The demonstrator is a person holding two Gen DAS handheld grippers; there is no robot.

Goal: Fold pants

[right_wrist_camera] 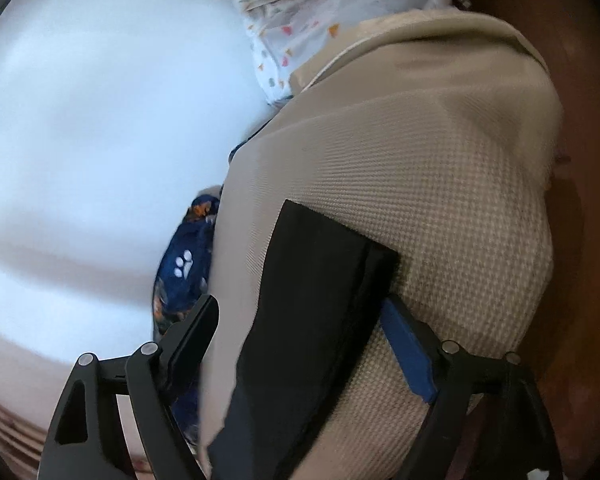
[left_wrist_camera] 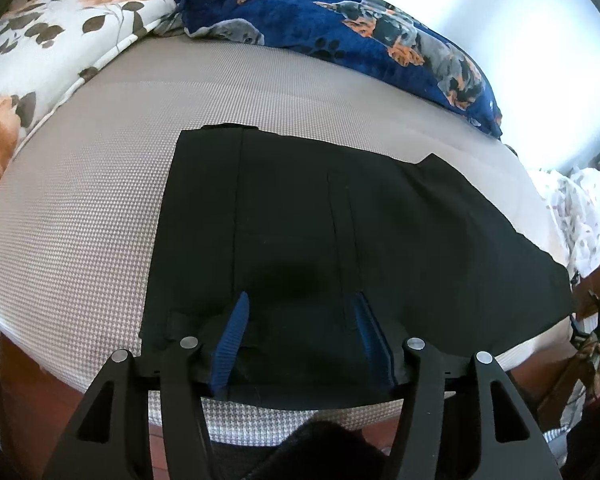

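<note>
Low in the left wrist view, the left gripper [left_wrist_camera: 300,312] stood partly open, its blue pads over the near edge of the black pants [left_wrist_camera: 320,220] and pinching nothing. The pants lay flat across the mid-frame, presumably for folding, on the checked bed cover [left_wrist_camera: 100,184]. The right gripper [right_wrist_camera: 300,344] straddled a pant leg wide, unclamped.
</note>
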